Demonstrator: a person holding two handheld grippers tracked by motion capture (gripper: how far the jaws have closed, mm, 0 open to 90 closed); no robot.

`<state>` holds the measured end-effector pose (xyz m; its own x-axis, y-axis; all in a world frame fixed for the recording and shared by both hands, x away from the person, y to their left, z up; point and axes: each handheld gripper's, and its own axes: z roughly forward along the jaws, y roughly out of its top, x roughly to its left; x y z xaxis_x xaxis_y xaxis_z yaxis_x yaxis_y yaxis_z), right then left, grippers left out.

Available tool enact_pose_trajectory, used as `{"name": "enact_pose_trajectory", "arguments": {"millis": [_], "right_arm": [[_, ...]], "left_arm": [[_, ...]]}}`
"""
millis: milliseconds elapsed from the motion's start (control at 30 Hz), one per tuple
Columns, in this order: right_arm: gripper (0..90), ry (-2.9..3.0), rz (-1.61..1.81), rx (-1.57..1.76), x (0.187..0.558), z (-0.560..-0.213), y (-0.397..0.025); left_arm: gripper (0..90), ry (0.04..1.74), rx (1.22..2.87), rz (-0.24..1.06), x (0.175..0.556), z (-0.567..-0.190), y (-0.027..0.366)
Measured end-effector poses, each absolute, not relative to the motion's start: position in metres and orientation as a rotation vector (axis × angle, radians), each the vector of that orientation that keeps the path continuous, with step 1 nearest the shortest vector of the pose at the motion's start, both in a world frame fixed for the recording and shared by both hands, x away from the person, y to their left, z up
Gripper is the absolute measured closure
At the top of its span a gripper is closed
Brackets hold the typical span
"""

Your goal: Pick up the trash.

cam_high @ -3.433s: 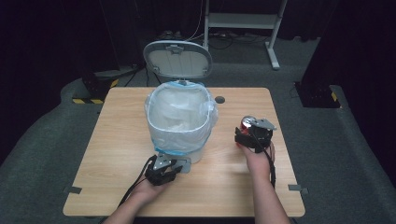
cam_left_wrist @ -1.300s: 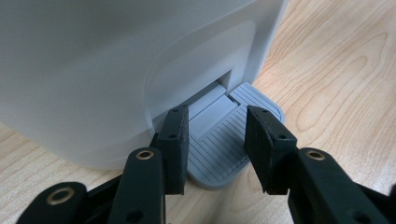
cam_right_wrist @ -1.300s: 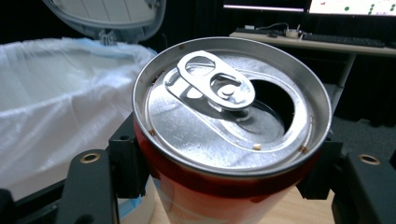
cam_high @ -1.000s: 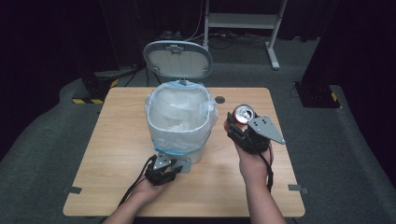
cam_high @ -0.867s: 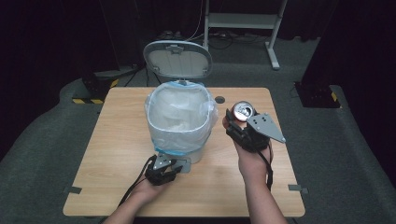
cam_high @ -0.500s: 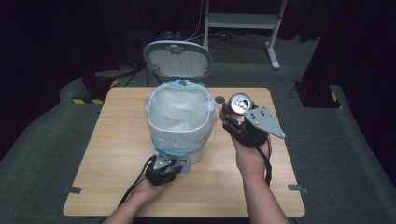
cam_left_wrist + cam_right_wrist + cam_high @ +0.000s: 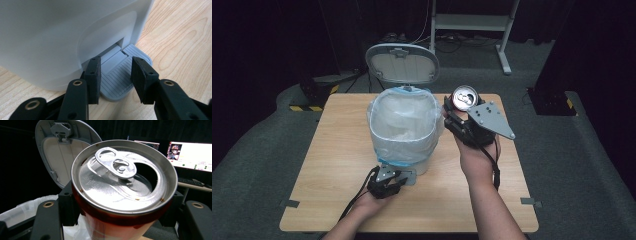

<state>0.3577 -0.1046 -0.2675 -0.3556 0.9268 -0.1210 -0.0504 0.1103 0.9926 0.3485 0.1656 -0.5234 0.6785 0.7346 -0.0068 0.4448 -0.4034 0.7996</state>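
While the left gripper (image 7: 116, 82) gapes over a ribbed grey pedal (image 7: 120, 77), the right gripper (image 7: 120, 212) clasps a shiny round can (image 7: 122, 190).

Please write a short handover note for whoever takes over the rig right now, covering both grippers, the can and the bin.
Left gripper: jaws apart, resting on the bin's grey foot pedal; the lid stands open.
Right gripper: shut on the opened drink can, held upright in the air just right of the bin rim.
The bin has a clear liner and sits mid-table.
Done: can picked up, lid up.
Left: carry the can over the opening, release it into the liner, then probably ease off the pedal so the lid closes.
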Motion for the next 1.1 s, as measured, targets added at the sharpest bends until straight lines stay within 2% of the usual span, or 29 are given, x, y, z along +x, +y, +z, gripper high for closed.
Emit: {"name": "enact_pose_trajectory", "arguments": {"millis": [433, 1100], "right_arm": [[33.4, 1.508, 1.407, 0.876, 0.365, -0.256, -0.089], [33.5, 1.578, 1.446, 0.804, 0.375, -0.253, -0.036]], "left_arm": [[59.8, 0.9, 2.064, 0.447, 0.349, -0.523, 0.166], [59.8, 0.9, 2.066, 0.443, 0.349, -0.523, 0.166]]}}
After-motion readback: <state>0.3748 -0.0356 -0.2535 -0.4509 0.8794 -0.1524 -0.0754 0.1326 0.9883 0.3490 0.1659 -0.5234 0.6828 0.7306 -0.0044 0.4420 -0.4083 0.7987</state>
